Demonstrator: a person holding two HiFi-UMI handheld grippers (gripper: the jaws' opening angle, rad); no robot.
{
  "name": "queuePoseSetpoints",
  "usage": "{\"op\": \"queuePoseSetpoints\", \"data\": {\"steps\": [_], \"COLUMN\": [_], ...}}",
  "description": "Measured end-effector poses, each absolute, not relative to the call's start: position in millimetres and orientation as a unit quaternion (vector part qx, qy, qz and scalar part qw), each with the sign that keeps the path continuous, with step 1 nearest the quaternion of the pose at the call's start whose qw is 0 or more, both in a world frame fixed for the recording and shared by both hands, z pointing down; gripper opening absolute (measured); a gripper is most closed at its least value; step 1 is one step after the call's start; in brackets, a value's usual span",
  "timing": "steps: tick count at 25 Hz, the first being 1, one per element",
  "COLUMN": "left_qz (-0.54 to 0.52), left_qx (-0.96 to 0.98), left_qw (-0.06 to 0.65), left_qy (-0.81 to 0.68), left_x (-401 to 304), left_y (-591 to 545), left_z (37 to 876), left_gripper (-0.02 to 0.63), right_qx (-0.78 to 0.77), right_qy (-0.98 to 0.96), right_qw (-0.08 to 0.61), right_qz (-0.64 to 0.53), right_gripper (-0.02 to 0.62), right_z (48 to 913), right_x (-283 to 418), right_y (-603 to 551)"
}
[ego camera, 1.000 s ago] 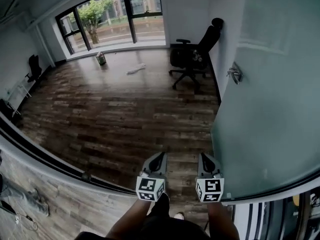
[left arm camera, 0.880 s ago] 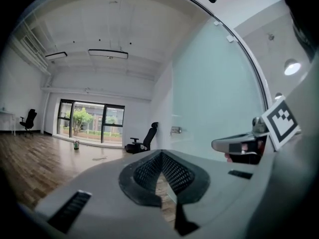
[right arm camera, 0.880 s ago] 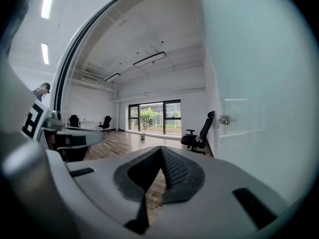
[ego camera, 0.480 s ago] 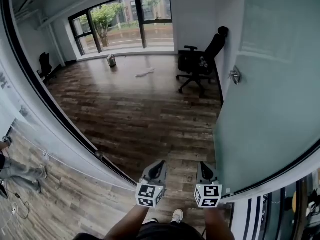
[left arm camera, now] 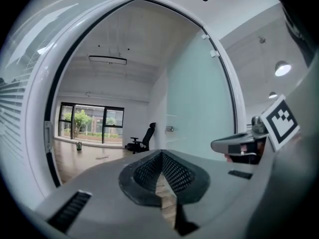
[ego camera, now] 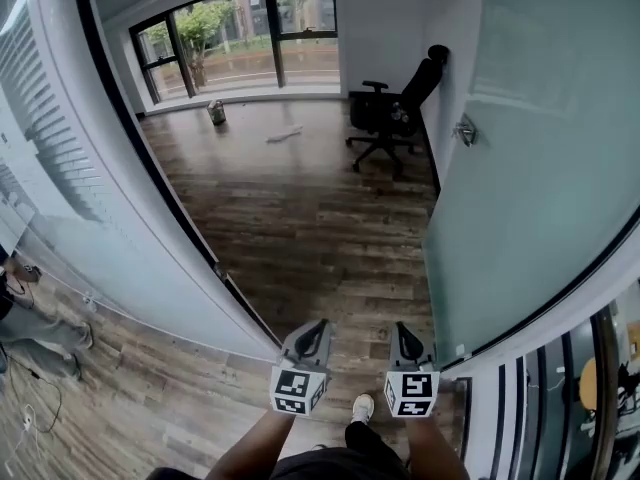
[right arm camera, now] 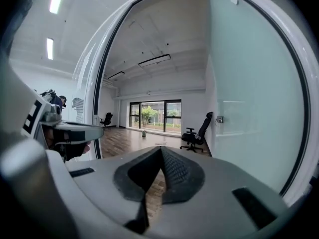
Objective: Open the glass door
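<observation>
My left gripper [ego camera: 312,328] and right gripper [ego camera: 404,330], lower centre: both jaws closed, nothing held. Glass door [ego camera: 530,198], right of frame: swung open. Office chair [ego camera: 390,113], upper centre.

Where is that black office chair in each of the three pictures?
Head view: the office chair is in the upper part, right of centre.
Left gripper view: the office chair is small, just left of centre.
Right gripper view: the office chair is right of centre, at mid-height.
Shared landmark: the big window with trees behind, left of the chair in all three.
</observation>
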State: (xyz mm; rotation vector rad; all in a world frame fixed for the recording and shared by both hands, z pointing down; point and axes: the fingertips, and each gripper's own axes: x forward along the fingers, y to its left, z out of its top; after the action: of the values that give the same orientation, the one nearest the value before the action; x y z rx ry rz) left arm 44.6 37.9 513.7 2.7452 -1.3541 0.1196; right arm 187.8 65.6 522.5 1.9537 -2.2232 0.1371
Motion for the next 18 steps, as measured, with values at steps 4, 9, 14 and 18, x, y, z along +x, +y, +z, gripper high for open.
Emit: {"op": "queuePoseSetpoints", "data": {"steps": [4, 9, 14, 18], "left_qz": [0.048, 0.048, 0.043, 0.037], "left_qx": [0.898, 0.9, 0.899, 0.896], "left_qw": [0.048, 0.059, 0.059, 0.053], "left_qy": [-0.435, -0.429, -0.432, -0.439], "left_x": [16.6, -8.4, -18.2, -17.6], "left_y": [82.1, 125.7, 156.7, 174.1], "left_z": [525.8, 536.9, 530.6, 518.8], "left_gripper": [-0.002, -0.002, -0.002, -0.002], "right_qx": [0.664, 0.67, 0.672, 0.668], "right_qy": [-0.742, -0.736, -0.735, -0.738], "right_qw": [0.088, 0.09, 0.091, 0.093], "right_qz": [0.034, 0.026, 0.015, 0.004], "right_gripper": [0.015, 0.015, 0.015, 0.015], "right_z": [517.8, 522.5, 516.3, 508.9], "right_x": [160.0, 132.6, 125.7, 132.0], "right_y": [114.3, 162.4, 195.9, 210.1]}}
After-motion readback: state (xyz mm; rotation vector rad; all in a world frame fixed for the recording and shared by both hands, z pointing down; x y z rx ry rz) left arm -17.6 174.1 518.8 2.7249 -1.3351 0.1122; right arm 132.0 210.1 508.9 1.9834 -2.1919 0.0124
